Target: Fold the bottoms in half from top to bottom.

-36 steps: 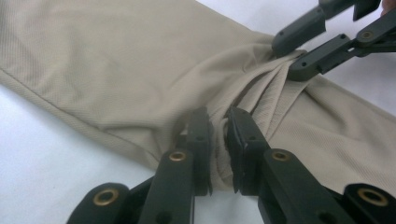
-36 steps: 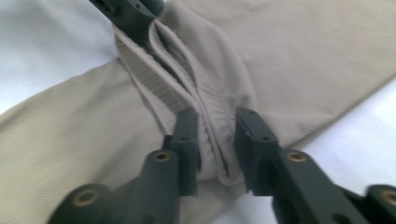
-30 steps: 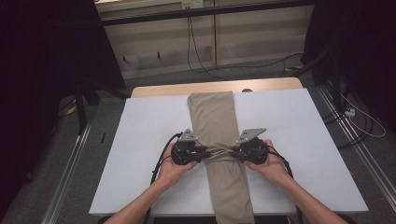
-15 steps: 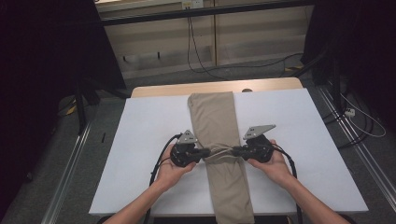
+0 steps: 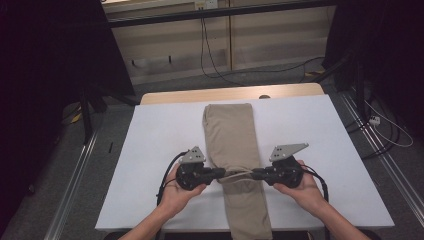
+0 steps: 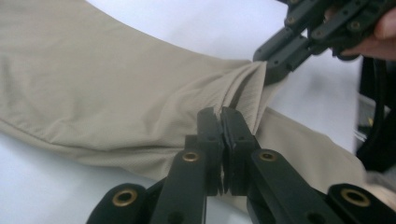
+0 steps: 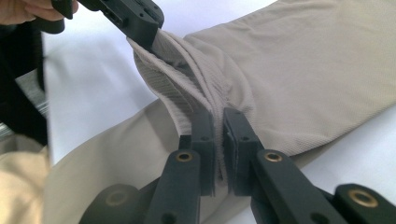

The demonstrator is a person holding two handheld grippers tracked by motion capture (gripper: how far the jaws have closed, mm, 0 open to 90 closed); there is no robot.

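Note:
A long beige folded cloth [image 5: 230, 130] lies lengthwise down the middle of the white table [image 5: 160, 140]. My left gripper [image 5: 221, 173] is shut on the cloth's left edge, and in the left gripper view the jaws [image 6: 222, 114] pinch a bunched fold. My right gripper [image 5: 254, 173] grips the opposite edge. Its jaws have just been closing, and in the right gripper view [image 7: 218, 116] a pleat of fabric sits between the pads. The cloth [image 7: 303, 84] is gathered narrow and raised between the two grippers. Each gripper view shows the other gripper [image 6: 273, 70] [image 7: 144, 32] holding the same ridge.
A wooden strip [image 5: 175, 96] runs along the table's far edge. Metal rails [image 5: 75, 185] flank the table on both sides, and cables [image 5: 215, 60] lie on the floor beyond it. White table surface spreads to the left and right of the cloth.
Both grippers have drawn toward the near edge and lifted a little. The cloth's middle is now pinched into a narrow raised ridge between them.

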